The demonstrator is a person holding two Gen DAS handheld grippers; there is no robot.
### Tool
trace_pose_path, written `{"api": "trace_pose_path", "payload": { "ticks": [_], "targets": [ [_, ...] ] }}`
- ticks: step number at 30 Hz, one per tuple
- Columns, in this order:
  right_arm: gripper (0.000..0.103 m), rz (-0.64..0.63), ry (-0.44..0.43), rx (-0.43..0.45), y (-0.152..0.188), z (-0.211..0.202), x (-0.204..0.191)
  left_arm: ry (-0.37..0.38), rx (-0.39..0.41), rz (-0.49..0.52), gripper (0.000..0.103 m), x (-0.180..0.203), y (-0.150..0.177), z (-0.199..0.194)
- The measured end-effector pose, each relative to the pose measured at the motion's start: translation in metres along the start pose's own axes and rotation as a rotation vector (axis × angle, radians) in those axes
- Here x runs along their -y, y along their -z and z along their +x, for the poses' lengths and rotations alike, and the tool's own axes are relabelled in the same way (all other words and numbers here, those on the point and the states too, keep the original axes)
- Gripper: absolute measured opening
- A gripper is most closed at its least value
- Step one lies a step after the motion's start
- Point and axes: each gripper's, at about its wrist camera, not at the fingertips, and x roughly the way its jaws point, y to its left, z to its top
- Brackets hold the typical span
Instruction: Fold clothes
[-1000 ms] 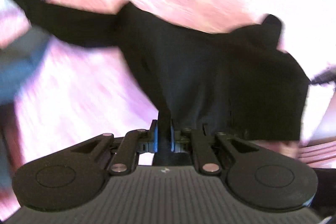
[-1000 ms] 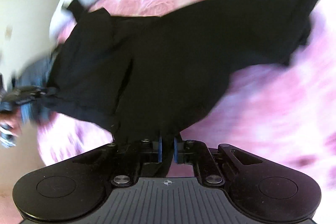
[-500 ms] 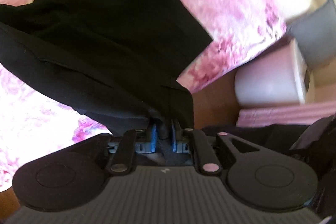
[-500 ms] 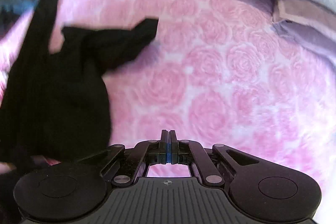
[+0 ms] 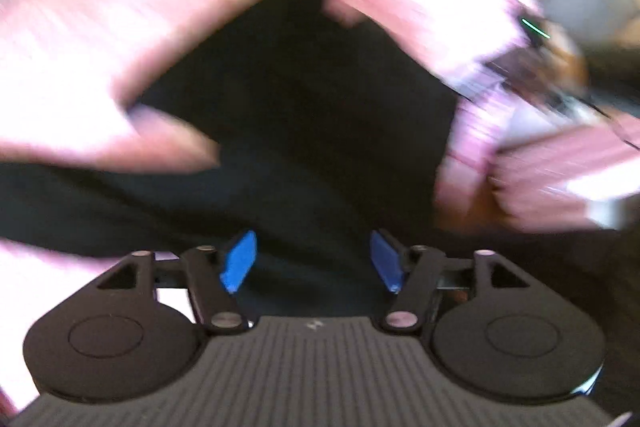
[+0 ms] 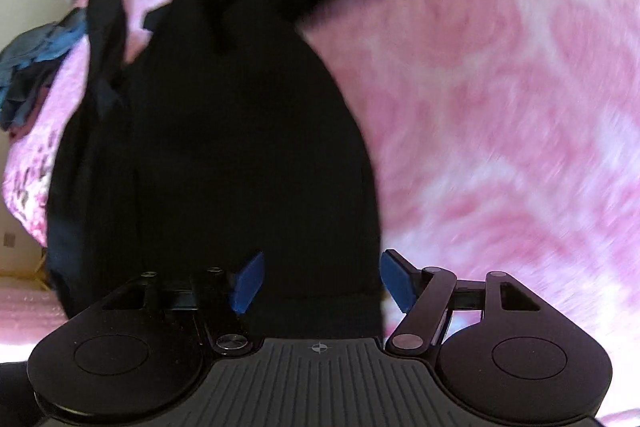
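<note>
Black cloth, the garment (image 6: 248, 131), lies spread on the pink rose-patterned bed cover (image 6: 500, 87), reaching under both tools. The left tool (image 5: 314, 261) and right tool (image 6: 320, 281) have just been opening, and their blue pads (image 6: 248, 281) stand apart with the fabric between them, unpinched. Blue clothes (image 6: 36, 55) lie heaped at the bed's edge.

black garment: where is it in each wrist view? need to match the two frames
Left wrist: the black garment fills the centre, blurred, narrowing to a strip at the top and running down between the open left tongs.
Right wrist: it takes the left and centre from top to bottom, its lower end between the open right tongs.
Shared landmark: the pink rose-patterned bedspread under the garment, also seen in the left wrist view.
</note>
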Motion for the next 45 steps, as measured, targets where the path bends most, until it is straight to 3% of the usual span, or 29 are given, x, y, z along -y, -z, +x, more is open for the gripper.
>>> {"api": "trace_pose_path", "payload": {
  "ticks": [1, 4, 5, 8, 10, 11, 12, 13, 16, 18, 22, 25, 26, 27, 29, 30, 31, 33, 35, 36, 39, 42, 45],
  "targets": [
    [0.063, 0.02, 0.026, 0.016, 0.003, 0.003, -0.003, -0.056, 0.03, 0.023, 0.064, -0.016, -0.015, 0.015],
    [0.022, 0.067, 0.122, 0.016, 0.003, 0.003, -0.008, -0.186, 0.07, 0.145, 0.064, -0.052, -0.064, 0.076],
    [0.015, 0.077, 0.136, 0.013, 0.002, 0.002, -0.008, -0.204, 0.061, 0.215, 0.064, -0.054, -0.074, 0.099],
    [0.012, 0.052, 0.186, 0.0, -0.001, -0.008, -0.012, -0.243, 0.006, 0.389, 0.062, -0.062, -0.096, 0.159],
    [0.011, 0.008, 0.225, -0.003, -0.003, -0.02, -0.017, -0.219, -0.058, 0.399, 0.05, -0.07, -0.098, 0.171],
    [0.011, -0.013, 0.248, -0.004, -0.004, -0.028, -0.019, -0.198, -0.077, 0.393, 0.033, -0.075, -0.097, 0.17],
    [0.01, -0.028, 0.263, -0.008, -0.004, -0.036, -0.021, -0.182, -0.094, 0.387, 0.005, -0.08, -0.096, 0.168],
    [0.01, -0.047, 0.273, -0.011, -0.005, -0.046, -0.022, -0.214, -0.084, 0.376, 0.001, -0.081, -0.096, 0.159],
    [0.008, -0.125, 0.304, -0.025, -0.009, -0.07, -0.032, -0.232, 0.032, 0.332, 0.001, -0.079, -0.092, 0.105],
    [0.006, -0.189, 0.344, -0.022, -0.016, -0.086, -0.041, -0.306, 0.106, 0.297, 0.001, -0.085, -0.088, 0.053],
    [0.0, -0.223, 0.536, 0.026, -0.035, -0.13, -0.036, -0.472, 0.195, 0.158, 0.001, -0.122, -0.077, -0.058],
    [0.0, -0.177, 0.657, 0.086, -0.055, -0.176, -0.003, -0.703, 0.211, 0.099, 0.001, -0.156, -0.064, -0.116],
    [0.0, -0.159, 0.667, 0.116, -0.062, -0.187, 0.006, -0.761, 0.179, 0.077, 0.001, -0.169, -0.061, -0.119],
    [0.0, -0.11, 0.63, 0.159, -0.07, -0.196, 0.013, -0.818, 0.146, 0.055, 0.003, -0.183, -0.059, -0.122],
    [0.0, -0.023, 0.541, 0.226, -0.082, -0.206, 0.021, -0.929, 0.077, 0.01, 0.016, -0.209, -0.054, -0.126],
    [0.0, -0.002, 0.483, 0.246, -0.085, -0.199, 0.018, -0.953, 0.025, -0.008, 0.018, -0.217, -0.052, -0.119],
    [0.0, -0.005, 0.444, 0.235, -0.082, -0.185, 0.012, -0.953, -0.007, -0.012, 0.02, -0.22, -0.049, -0.11],
    [0.008, -0.024, 0.381, 0.187, -0.075, -0.153, -0.005, -0.894, -0.019, 0.022, 0.034, -0.203, -0.048, -0.091],
    [0.049, -0.039, 0.325, 0.111, -0.06, -0.119, -0.026, -0.817, -0.01, 0.083, 0.04, -0.179, -0.048, -0.072],
    [0.057, -0.017, 0.287, 0.089, -0.053, -0.104, -0.027, -0.769, 0.005, 0.126, 0.046, -0.163, -0.05, -0.062],
    [0.062, 0.086, 0.189, 0.043, -0.032, -0.062, -0.019, -0.578, 0.063, 0.278, 0.053, -0.11, -0.067, -0.022],
    [0.062, 0.184, 0.196, 0.067, -0.016, -0.038, -0.005, -0.401, 0.107, 0.452, 0.063, -0.056, -0.094, 0.024],
    [0.062, 0.267, 0.195, 0.094, -0.006, -0.02, 0.022, -0.261, 0.138, 0.582, 0.063, -0.015, -0.13, 0.067]
  ]
}}
